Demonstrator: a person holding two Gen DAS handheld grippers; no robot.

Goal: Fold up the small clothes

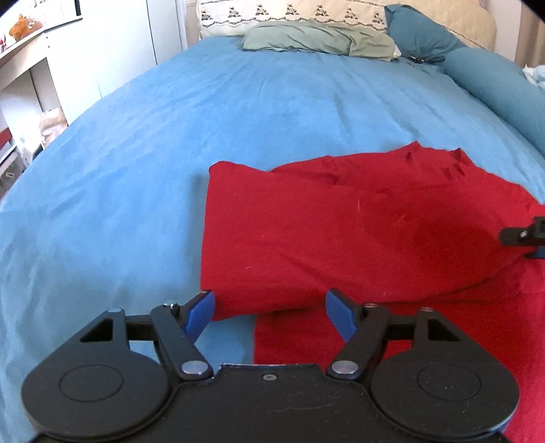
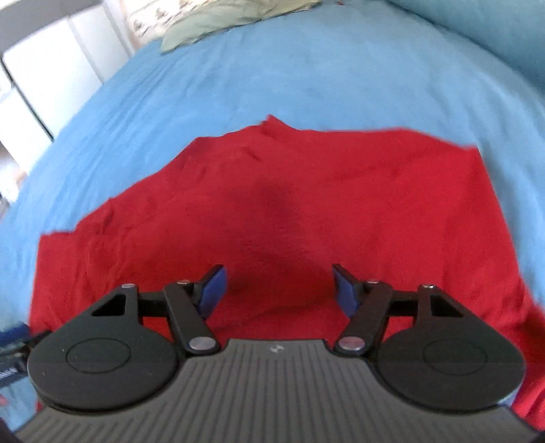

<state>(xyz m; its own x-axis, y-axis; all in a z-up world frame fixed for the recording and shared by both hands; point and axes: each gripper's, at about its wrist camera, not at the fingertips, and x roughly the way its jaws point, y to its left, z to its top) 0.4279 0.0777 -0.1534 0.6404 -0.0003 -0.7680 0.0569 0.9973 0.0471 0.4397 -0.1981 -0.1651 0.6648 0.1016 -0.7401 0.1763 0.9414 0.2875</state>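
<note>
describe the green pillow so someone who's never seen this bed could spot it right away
Start at the wide blue bedspread and follow it to the head of the bed. There a flat, rumpled sage green pillow lies against a cream embroidered pillow. It is the only green one; its neighbours are cream or dark teal.

Left gripper (image 1: 269,311) and right gripper (image 2: 276,288) both spread wide, holding nothing.

Home bedroom. A bed (image 1: 238,112) covered with a blue sheet fills both views. Pillows are stacked at the head: embroidered cream pillow (image 1: 293,17), green pillow (image 1: 316,42), teal bolster (image 1: 494,85). White wardrobe doors (image 1: 112,44) and an open shelf unit (image 1: 24,85) holding a plush toy (image 1: 22,25) are seen alongside.
</note>
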